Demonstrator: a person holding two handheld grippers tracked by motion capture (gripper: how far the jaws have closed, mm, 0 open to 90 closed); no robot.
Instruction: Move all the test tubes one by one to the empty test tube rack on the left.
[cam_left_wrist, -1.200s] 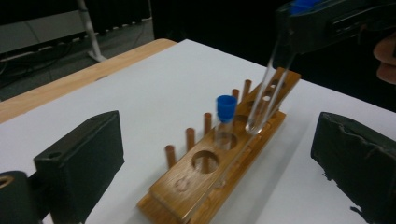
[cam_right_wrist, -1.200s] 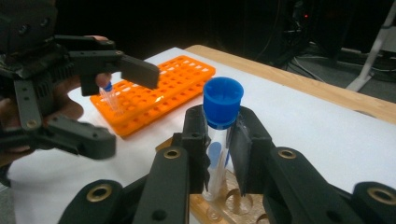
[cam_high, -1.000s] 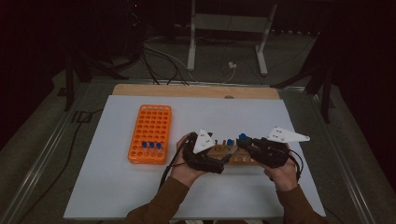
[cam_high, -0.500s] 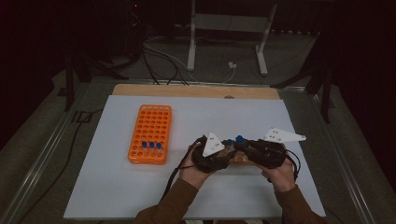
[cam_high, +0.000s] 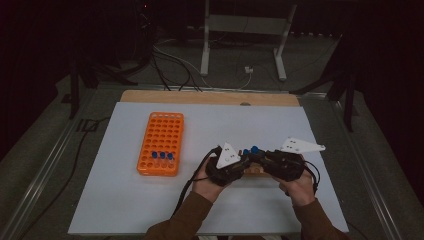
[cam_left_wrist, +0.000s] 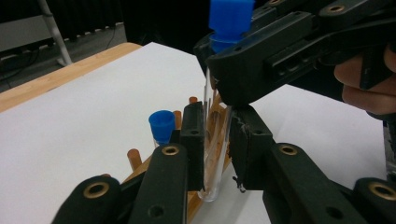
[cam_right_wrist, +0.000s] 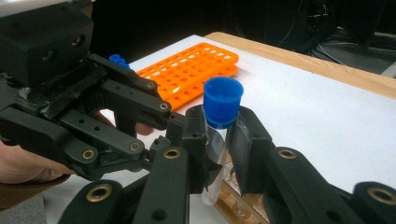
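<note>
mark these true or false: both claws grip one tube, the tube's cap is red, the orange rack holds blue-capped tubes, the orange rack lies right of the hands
1. Both claws grip one tube: true. The left claw pinches the clear tube low down and the right claw grips it just under its cap.
2. The tube's cap is red: false. The cap is blue.
3. The orange rack holds blue-capped tubes: true, a few near its front end.
4. The orange rack lies right of the hands: false. In the high view it lies to their left.

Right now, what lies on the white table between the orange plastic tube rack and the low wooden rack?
In the high view, only bare white table lies between the orange plastic tube rack and the low wooden rack.
</note>
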